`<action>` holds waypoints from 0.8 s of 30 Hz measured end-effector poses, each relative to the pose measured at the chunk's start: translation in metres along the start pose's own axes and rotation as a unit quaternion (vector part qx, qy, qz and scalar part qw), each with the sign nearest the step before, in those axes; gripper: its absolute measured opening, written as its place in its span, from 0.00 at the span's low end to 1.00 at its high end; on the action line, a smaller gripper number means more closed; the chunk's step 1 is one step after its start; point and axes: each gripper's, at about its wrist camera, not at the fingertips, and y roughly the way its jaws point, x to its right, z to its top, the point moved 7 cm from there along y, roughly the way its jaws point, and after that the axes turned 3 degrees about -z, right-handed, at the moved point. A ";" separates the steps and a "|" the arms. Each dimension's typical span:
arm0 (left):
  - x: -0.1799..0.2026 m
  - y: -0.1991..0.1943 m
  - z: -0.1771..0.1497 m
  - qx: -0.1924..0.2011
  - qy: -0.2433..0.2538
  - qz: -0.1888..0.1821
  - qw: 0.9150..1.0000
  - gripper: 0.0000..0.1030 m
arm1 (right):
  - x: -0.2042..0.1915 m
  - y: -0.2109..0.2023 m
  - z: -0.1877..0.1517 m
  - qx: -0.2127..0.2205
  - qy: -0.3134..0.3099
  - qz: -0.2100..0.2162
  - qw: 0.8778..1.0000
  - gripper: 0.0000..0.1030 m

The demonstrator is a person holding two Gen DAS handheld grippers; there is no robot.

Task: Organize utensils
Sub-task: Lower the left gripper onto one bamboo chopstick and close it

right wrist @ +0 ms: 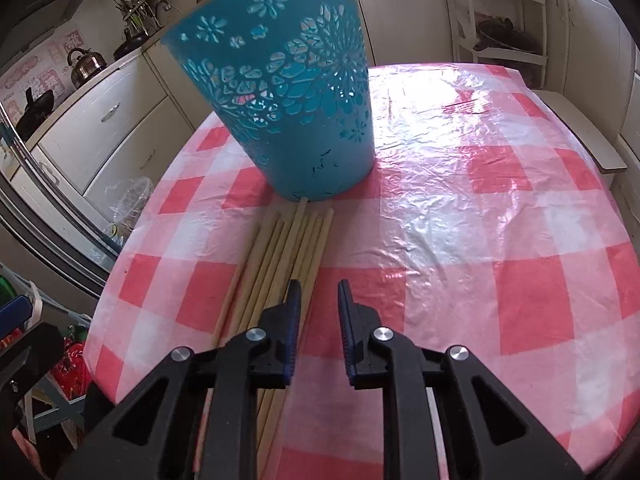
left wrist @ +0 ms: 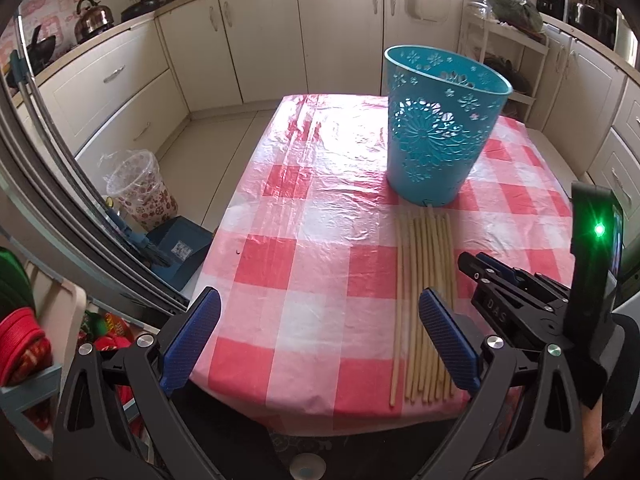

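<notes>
Left gripper (left wrist: 320, 336) nearest, above the near edge of the table; jaws spread wide, nothing between the blue pads (left wrist: 192, 340); its right pad overlaps the near part of the chopsticks in view, contact not determinable. Right gripper (right wrist: 318, 328) just to the right of the sticks; jaws narrow with a small gap, nothing between them, pads not pressing on anything.

Chopsticks (left wrist: 424, 300): a bundle of pale wooden sticks lying flat, side by side, running from the near table edge toward the bin; one stick lies slightly apart on the left; the far tips end at the bin's base, one appears to touch it.

Table (left wrist: 280, 240): covered with a red-and-white checked cloth under a clear, wrinkled plastic sheet; strong glare on the far half.

Bin (left wrist: 436, 128): blue plastic, cut-out flower pattern, upright on the cloth, open top.

Floor left of table: a lined wastebasket (left wrist: 140, 188) with a red flower print, a blue dustpan (left wrist: 180, 252) beside it.

Far: cream cabinets (left wrist: 256, 32) along the walls; a kettle (left wrist: 93, 18) on the left counter.
</notes>
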 end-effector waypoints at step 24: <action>0.045 0.123 0.019 -0.078 0.034 -0.037 0.996 0.58 | 0.021 0.005 -0.001 -0.007 -0.068 0.064 0.996 0.08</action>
